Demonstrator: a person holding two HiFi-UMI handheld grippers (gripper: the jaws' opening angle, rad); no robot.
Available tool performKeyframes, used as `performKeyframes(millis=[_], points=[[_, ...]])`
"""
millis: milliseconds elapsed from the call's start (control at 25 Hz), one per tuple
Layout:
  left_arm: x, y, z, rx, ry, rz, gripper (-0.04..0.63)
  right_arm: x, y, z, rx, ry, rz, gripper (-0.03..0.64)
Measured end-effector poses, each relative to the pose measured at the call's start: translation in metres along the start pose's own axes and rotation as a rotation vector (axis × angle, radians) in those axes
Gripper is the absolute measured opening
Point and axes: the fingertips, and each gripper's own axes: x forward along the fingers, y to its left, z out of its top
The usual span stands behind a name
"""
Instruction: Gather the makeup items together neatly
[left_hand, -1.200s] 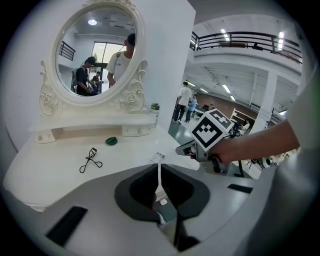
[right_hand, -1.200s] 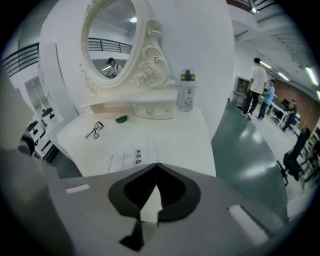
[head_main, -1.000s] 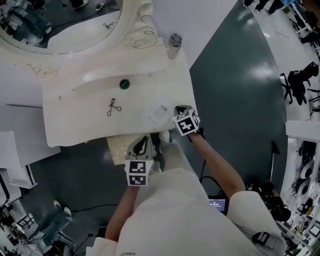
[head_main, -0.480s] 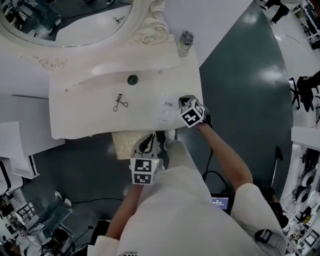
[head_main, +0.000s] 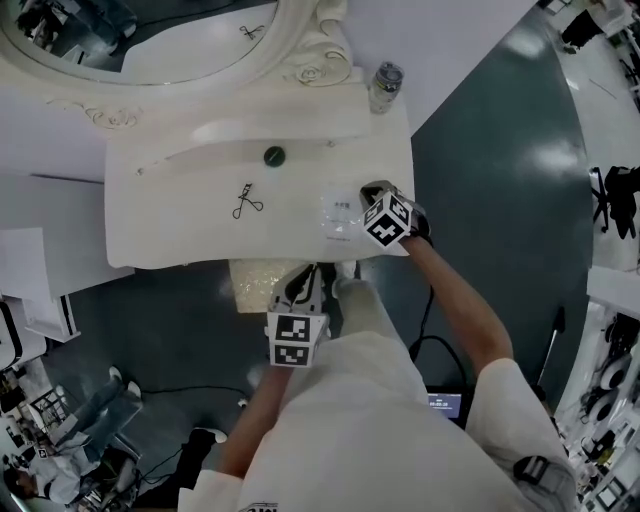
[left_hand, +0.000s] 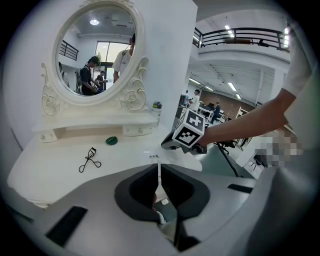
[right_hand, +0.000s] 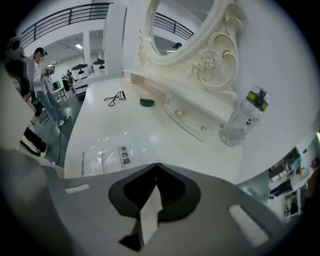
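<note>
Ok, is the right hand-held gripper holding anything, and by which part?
Cannot tell for sure. The right hand-held gripper is shut, with a thin white strip between its jaws; what that is isn't clear. The clear packet lies flat just ahead.

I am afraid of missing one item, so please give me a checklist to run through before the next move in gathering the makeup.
1. Right tongs open for a grip: not ok; the jaws are shut, and nothing shows between them.
2. Clear packet within reach: ok; it lies flat just ahead of the right tongs.
3. Items gathered: not ok; the eyelash curler and the small green round item each lie apart from the packet.
4. Left tongs ready: not ok; they are shut and held off the dressing table.
5. Water bottle safe: ok; it stands upright at the back corner.
</note>
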Motion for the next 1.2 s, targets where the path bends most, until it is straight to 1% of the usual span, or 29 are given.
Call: performKeyframes(millis=[240, 360, 400, 520, 720, 920, 1040, 1200], points=[[0.006, -0.006, 0.003, -0.003, 0.007, -0.002, 0.002, 0.009, -0.005, 0.008, -0.125, -0.002, 0.016, 0.005], [0.008, -0.007, 0.004, -0.002, 0.010, 0.002, 0.003, 0.011, -0.004, 0.010, -0.131, -0.010, 0.042, 0.005], [0.009, -0.007, 0.004, -0.003, 0.012, 0.003, 0.002, 0.011, -0.005, 0.009, -0.121, -0.013, 0.050, 0.019], [0.011, -0.012, 0.004, -0.007, 0.020, -0.005, 0.002, 0.003, -0.009, 0.007, -0.084, -0.035, 0.044, 0.045], [0.015, -0.009, 0.005, -0.012, 0.010, -0.001, 0.002, -0.026, -0.014, 0.018, 0.051, -0.135, 0.011, 0.054], [0.016, 0.002, 0.013, -0.039, -0.002, 0.018, 0.003, -0.058, -0.007, 0.032, 0.172, -0.230, -0.003, 0.043], [0.014, 0.009, 0.017, -0.035, -0.016, 0.021, 0.002, -0.074, 0.003, 0.039, 0.236, -0.275, -0.031, 0.036], [0.004, 0.019, 0.015, -0.042, -0.038, 0.033, 0.002, -0.097, 0.024, 0.055, 0.306, -0.332, -0.069, 0.007]])
